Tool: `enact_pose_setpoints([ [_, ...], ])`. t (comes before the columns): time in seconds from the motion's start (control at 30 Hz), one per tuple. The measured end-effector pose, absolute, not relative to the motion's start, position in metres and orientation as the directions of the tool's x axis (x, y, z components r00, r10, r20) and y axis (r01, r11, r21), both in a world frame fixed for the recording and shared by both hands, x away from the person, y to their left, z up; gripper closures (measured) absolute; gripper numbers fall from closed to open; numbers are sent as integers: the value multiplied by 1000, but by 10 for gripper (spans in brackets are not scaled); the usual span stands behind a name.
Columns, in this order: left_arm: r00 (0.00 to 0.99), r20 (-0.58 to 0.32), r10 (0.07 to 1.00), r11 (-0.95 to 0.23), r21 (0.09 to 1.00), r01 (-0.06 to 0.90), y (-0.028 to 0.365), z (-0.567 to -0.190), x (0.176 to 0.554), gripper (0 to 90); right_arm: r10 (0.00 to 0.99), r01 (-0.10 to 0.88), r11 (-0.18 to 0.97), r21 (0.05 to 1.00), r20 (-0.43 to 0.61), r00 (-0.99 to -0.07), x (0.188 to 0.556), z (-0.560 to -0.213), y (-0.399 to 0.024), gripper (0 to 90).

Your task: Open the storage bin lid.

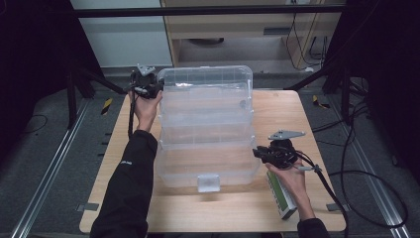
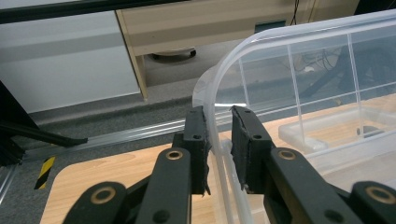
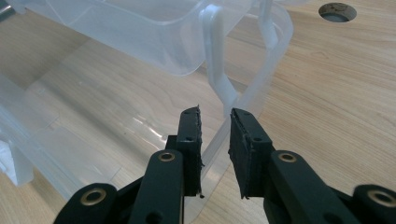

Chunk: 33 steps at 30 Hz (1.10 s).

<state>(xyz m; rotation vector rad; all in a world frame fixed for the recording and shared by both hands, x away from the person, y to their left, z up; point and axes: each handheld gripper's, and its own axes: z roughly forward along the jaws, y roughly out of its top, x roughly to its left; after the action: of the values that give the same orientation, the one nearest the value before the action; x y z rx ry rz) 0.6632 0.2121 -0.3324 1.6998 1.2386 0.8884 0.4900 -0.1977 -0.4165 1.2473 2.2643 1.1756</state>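
Observation:
A clear plastic tiered storage box (image 1: 208,163) stands open in the middle of the wooden table (image 1: 280,111). Its lid (image 1: 205,82) is raised at the back and its trays are stepped out. My left gripper (image 1: 156,89) is at the lid's far left corner. In the left gripper view the jaws (image 2: 218,112) are closed on the lid's thin curved rim (image 2: 212,100). My right gripper (image 1: 257,152) is at the right side of the bottom tray, shut (image 3: 215,112) on that tray's side wall (image 3: 261,88).
A green and white flat pack (image 1: 283,201) lies on the table under the right hand. The box's front latch (image 1: 208,182) faces the near edge. A round hole (image 3: 337,11) is cut in the tabletop. Cables trail off to the right, and cabinets stand behind the table.

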Motion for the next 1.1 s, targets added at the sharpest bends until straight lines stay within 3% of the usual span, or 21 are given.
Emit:
enact_pose_setpoints([
  [0.27, 284, 66, 957, -175, 910, 377, 215, -337, 669, 738, 812, 559, 296, 774, 104, -574, 489, -416, -196, 750],
  [0.43, 300, -12, 954, -107, 920, 377, 223, -340, 673, 659, 813, 558, 315, 768, 85, -576, 488, -414, -194, 752],
  [0.57, 292, -2, 956, -109, 925, 363, 231, -334, 668, 602, 813, 554, 322, 767, 76, -577, 488, -414, -194, 754],
  [0.77, 313, -33, 949, -79, 938, 339, 244, -327, 648, 563, 810, 549, 321, 772, 76, -581, 487, -414, -193, 760],
  [1.1, 362, -6, 932, -125, 933, 338, 262, -332, 600, 491, 814, 551, 314, 773, 79, -576, 487, -414, -193, 759],
])
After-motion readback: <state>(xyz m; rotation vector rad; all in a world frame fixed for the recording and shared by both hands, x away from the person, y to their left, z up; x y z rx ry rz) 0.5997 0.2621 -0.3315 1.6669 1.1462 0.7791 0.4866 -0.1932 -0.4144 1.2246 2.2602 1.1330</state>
